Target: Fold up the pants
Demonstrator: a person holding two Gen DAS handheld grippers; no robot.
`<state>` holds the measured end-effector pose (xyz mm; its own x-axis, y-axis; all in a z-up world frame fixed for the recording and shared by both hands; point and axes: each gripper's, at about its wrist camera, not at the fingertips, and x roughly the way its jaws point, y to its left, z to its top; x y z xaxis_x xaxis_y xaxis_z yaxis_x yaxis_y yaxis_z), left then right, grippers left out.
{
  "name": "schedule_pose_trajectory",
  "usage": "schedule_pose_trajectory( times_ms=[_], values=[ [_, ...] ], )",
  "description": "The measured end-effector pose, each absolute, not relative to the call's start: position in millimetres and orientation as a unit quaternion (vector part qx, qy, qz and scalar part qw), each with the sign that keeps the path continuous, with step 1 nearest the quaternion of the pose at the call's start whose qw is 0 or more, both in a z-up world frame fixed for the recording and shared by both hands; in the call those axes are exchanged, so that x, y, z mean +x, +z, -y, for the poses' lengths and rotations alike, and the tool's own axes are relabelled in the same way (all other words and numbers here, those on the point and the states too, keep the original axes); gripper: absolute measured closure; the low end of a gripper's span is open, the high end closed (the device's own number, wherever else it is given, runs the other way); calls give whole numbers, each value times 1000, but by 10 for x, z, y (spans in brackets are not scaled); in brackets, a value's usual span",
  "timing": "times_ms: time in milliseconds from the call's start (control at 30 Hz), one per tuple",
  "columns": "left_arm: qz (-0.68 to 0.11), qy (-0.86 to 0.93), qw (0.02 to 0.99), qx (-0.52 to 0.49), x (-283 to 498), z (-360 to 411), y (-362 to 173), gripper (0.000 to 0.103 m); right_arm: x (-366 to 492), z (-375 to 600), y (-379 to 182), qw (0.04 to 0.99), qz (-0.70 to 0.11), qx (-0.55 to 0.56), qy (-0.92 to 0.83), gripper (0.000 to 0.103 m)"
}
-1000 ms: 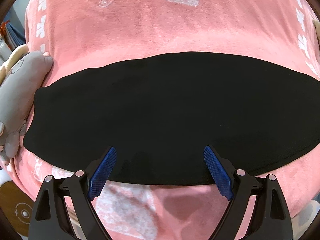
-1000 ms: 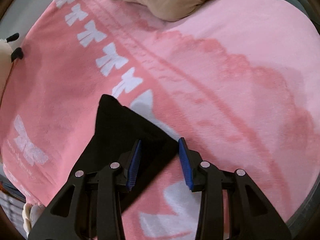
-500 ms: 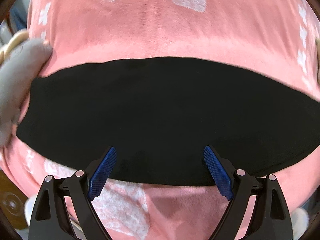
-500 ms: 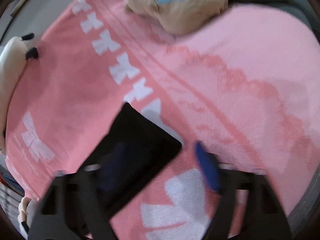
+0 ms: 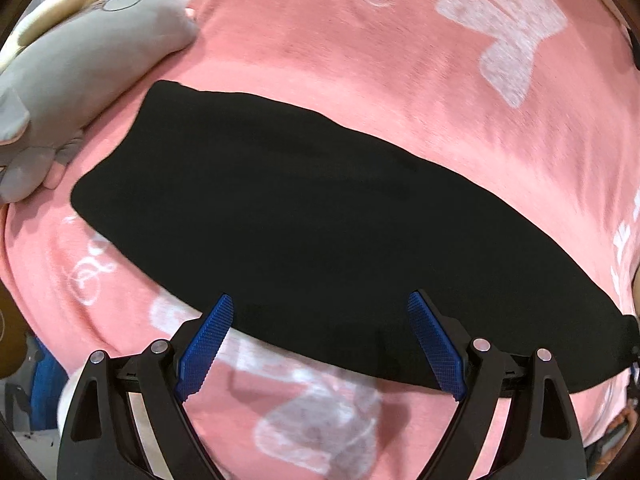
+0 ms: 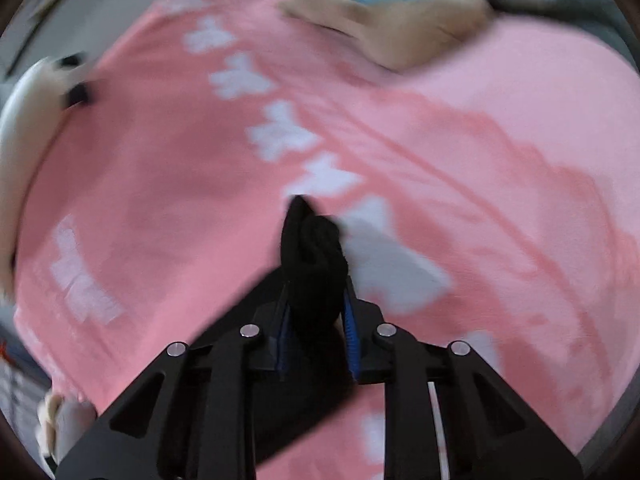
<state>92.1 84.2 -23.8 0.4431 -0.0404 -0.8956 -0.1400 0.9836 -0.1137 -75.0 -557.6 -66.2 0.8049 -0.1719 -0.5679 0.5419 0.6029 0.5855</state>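
While the left wrist view is the sharp one, it mostly shows the black pants (image 5: 320, 216) lying flat as one long band across a pink blanket (image 5: 360, 60) with white bow prints, running from upper left down to the right edge of the picture. The left gripper (image 5: 320, 344) has its jaws spread wide, blue pads (image 5: 204, 344) well apart, holding nothing, and it hovers at the near edge of the fabric, with the tips overlapping that hem in the picture; I can't tell if they actually touch it. A grey plush toy (image 5: 80, 64) lies at the upper left, just beside the far end of the pants, and I can't say whether the two touch. Over on the right wrist view everything is smeared with motion blur, but the main thing reads fine: the right gripper (image 6: 316, 320) is clamped on a bunched-up end of the pants (image 6: 314, 248), the black cloth pinched between the two blue pads and sticking up past the fingertips in a crumpled peak. More of the dark fabric trails down and to the left under the gripper body. Same pink blanket (image 6: 160, 184) underneath, with a row of white bows running diagonally. A beige plush with a blue patch (image 6: 392, 12) sits at the top, and something white with black bits (image 6: 36, 120) is at the left edge, too blurry to identify.
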Motion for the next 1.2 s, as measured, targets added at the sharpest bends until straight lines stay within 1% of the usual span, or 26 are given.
schedule_pose_trajectory(
  times_ms=[133, 200, 300, 400, 533, 600, 667, 700, 733, 767, 800, 900, 967, 1000, 1133, 1200],
  values=[
    [-527, 30, 844, -91, 924, -930, -245, 16, -417, 4867, -70, 905, -222, 342, -120, 82],
    [-524, 26, 846, -94, 902, -955, -228, 16, -152, 4317, 226, 926, -227, 296, -59, 82],
    [-508, 29, 857, -81, 823, -1001, -159, 16, 188, 3590, 457, 938, -236, 253, 22, 82],
    [-496, 27, 866, -62, 781, -1041, -91, 16, 504, 2862, 507, 941, -260, 202, 77, 82],
    [-486, 18, 872, -57, 751, -1162, -20, 16, 860, 1970, 104, 924, -332, 141, 128, 81],
    [-481, 16, 875, -58, 731, -1242, 4, 16, 969, 1570, -309, 902, -388, 112, 152, 79],
    [-481, 11, 875, -60, 730, -1308, 19, 16, 1006, 1261, -784, 876, -452, 73, 150, 73],
    [-482, 9, 874, -60, 728, -1324, 21, 16, 944, 1180, -899, 874, -462, 53, 141, 73],
    [-484, 7, 873, -59, 732, -1343, 23, 16, 813, 1128, -876, 888, -439, 36, 135, 62],
    [-484, 6, 873, -57, 733, -1369, 27, 16, 742, 1128, -817, 889, -435, 38, 140, 46],
    [-482, 4, 874, -57, 728, -1374, 30, 16, 674, 1175, -726, 889, -432, 50, 143, 44],
    [-480, 3, 875, -55, 742, -1395, 2, 16, 386, 1532, -324, 908, -389, 97, 123, 42],
    [-484, 4, 873, -61, 757, -1406, -40, 16, 214, 1933, -139, 921, -368, 114, 62, 32],
    [-486, 2, 871, -67, 747, -1411, -58, 16, 127, 2198, -109, 923, -362, 125, 25, 32],
    [-492, -5, 867, -82, 743, -1367, -119, 16, -38, 3090, -321, 906, -370, 194, -73, 31],
    [-500, -10, 861, -89, 745, -1331, -158, 16, 4, 3287, -499, 892, -384, 224, -77, 31]
  ],
)
